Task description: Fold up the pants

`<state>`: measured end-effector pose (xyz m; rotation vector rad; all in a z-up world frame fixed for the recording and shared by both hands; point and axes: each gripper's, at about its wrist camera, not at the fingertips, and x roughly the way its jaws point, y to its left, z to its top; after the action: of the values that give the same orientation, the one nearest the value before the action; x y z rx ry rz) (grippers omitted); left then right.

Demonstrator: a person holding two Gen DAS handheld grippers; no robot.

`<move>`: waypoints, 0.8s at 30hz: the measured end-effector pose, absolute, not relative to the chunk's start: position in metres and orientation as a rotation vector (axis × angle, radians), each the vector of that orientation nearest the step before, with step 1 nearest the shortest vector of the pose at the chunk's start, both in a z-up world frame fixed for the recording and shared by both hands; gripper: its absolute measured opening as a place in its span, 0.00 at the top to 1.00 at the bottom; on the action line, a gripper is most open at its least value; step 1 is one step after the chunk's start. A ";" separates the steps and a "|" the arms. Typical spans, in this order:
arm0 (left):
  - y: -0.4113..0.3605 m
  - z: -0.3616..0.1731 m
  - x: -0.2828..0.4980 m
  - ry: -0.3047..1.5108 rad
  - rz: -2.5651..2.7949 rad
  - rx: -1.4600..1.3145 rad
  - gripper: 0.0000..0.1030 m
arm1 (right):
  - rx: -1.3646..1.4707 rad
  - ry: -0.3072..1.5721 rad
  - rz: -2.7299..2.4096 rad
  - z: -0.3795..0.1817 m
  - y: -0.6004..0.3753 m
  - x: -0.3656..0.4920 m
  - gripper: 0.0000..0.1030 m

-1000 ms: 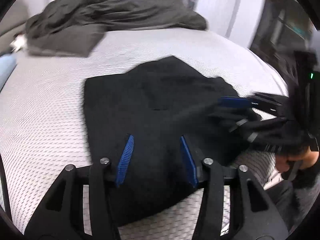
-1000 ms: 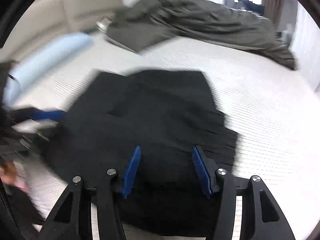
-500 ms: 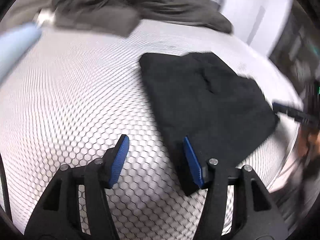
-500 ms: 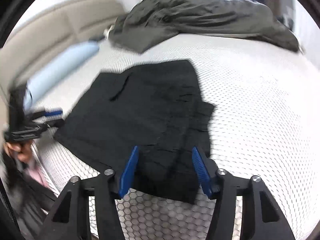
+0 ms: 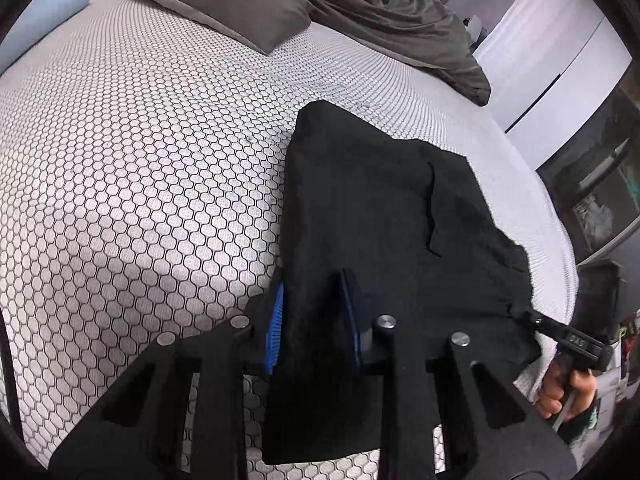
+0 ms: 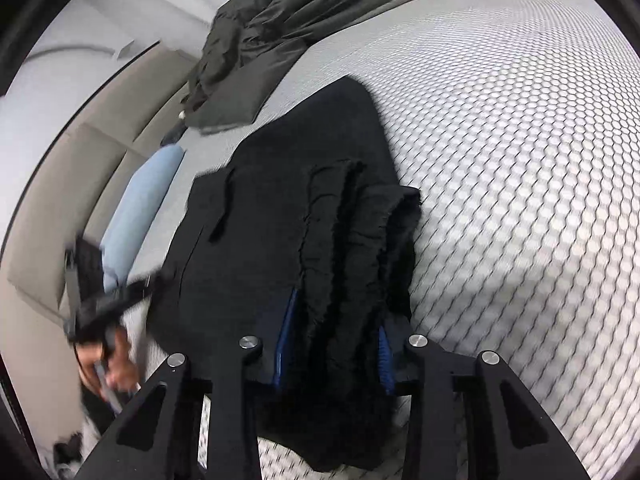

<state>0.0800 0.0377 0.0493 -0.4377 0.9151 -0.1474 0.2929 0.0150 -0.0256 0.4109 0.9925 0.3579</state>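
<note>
Both grippers, left (image 5: 314, 324) and right (image 6: 332, 344), now straddle the near corners of the black pants (image 5: 380, 216), jaws closing on cloth (a moment ago spread above it), ready for another fold on the mattress (image 5: 140, 152).

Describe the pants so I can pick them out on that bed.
On the white honeycomb-patterned mattress, look at the near edge, not at the rumpled grey-brown duvet by the far side. The black folded pants lie flat there, the only black cloth, frayed hems stacked at one end.
</note>
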 end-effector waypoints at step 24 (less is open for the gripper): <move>-0.037 0.120 -0.060 0.571 0.037 -0.064 0.01 | 0.069 0.560 0.330 0.070 0.038 0.165 0.00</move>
<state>-0.0603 -0.0370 0.1201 -0.0636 0.5706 0.0374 0.1650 0.0377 0.0699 0.0686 0.5597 0.3300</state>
